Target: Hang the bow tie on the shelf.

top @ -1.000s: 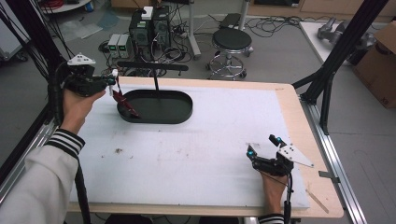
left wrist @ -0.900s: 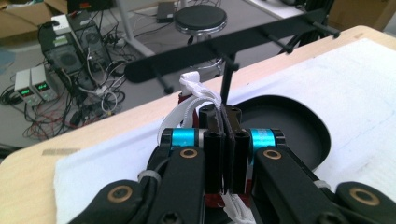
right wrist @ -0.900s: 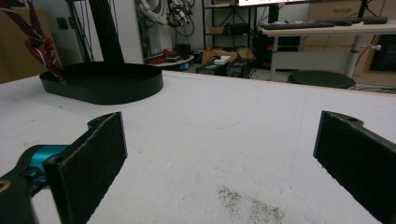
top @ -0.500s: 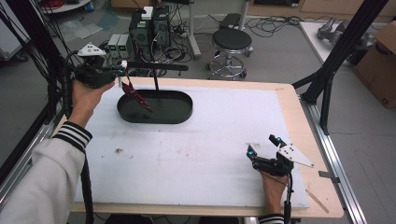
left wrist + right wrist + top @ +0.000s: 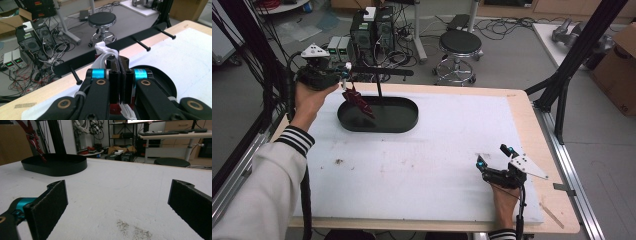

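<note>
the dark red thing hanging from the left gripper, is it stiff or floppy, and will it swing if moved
The dark red item is probably floppy: it droops in uneven folds below the left gripper, and the left gripper view shows the jaws shut on its white cord loop. It looks light, pinched by the cord alone. Hanging free over the black tray, it would likely sway with quick moves.

A lab or electronics workshop: computer towers point(image 5: 373, 31) and bench power supplies point(image 5: 339, 48) sit on the floor amid tangled cables point(image 5: 404, 52), beside a black stool point(image 5: 460, 42), cardboard boxes point(image 5: 617, 65) and black framing point(image 5: 577, 55).
</note>
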